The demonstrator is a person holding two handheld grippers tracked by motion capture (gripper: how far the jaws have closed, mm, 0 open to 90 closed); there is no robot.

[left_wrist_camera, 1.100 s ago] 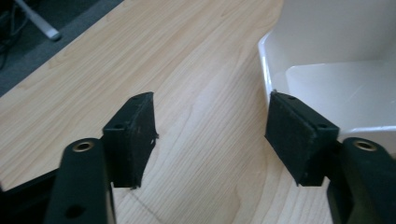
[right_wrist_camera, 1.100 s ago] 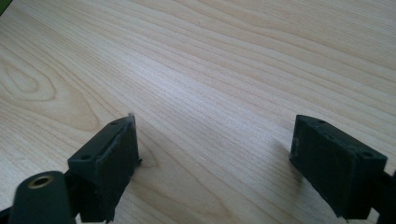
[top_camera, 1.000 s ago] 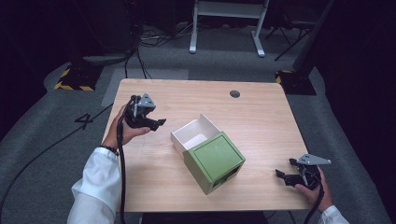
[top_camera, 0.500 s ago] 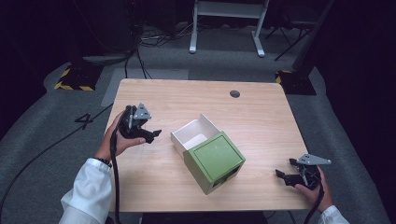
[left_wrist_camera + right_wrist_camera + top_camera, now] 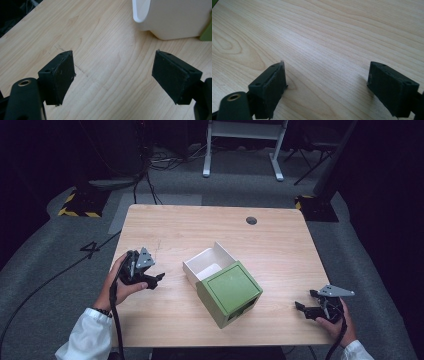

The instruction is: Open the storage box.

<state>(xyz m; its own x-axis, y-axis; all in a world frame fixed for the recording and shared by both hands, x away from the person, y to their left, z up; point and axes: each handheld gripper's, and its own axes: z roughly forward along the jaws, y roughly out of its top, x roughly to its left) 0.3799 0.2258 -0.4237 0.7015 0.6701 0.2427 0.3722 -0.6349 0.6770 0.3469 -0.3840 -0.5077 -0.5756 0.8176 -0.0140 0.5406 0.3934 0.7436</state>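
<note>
On the table [image 5: 165, 222]: light wood, bare around the box.
Green box [image 5: 231, 292]: near centre, white drawer [image 5: 209, 264] pulled out toward the far left.
Left gripper [image 5: 154, 279]: near the drawer, jaws just opened, spread, nothing between.
Right gripper [image 5: 303, 306]: at the near right edge, jaws spread, holding nothing.
Advice: square the pads to the drawer's front wall, approach low.

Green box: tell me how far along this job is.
Done: the white drawer sticks partly out of the green box. In hand: the left gripper, open and empty, faces the drawer. The right gripper waits open. Left: taking hold of the drawer.
</note>
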